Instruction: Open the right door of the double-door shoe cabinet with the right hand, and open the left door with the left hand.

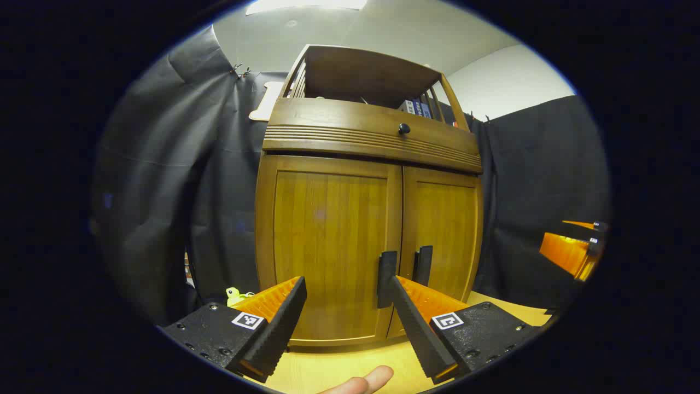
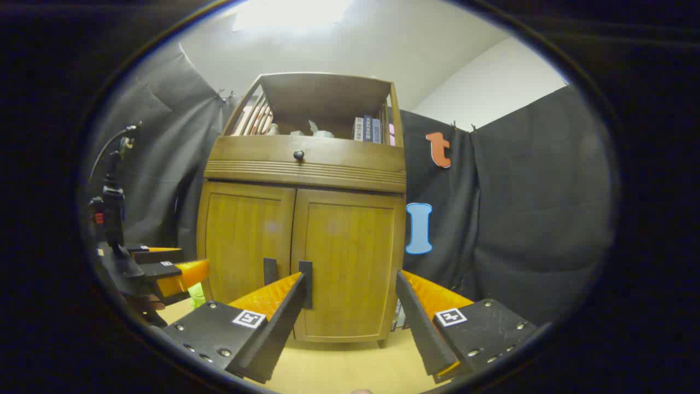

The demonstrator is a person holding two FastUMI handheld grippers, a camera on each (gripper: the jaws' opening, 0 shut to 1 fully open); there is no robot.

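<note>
The wooden shoe cabinet point(image 1: 372, 148) stands in front of me with both doors shut. In the left gripper view the left door point(image 1: 328, 241) carries a dark upright handle point(image 1: 386, 276) at the centre seam, beside the right door's handle point(image 1: 422, 264). My left gripper point(image 1: 344, 284) is open, a short way from the left door, its right finger just below the left handle. In the right gripper view my right gripper point(image 2: 350, 276) is open before the right door point(image 2: 350, 251), its left finger near that door's handle point(image 2: 305, 283). Neither gripper touches the cabinet.
A drawer with a round knob point(image 1: 404, 128) sits above the doors, and an open shelf with books point(image 2: 369, 130) tops the cabinet. Black cloth hangs on both sides. A small green object point(image 1: 235, 295) lies left of the cabinet. A fingertip point(image 1: 363, 379) shows at the bottom.
</note>
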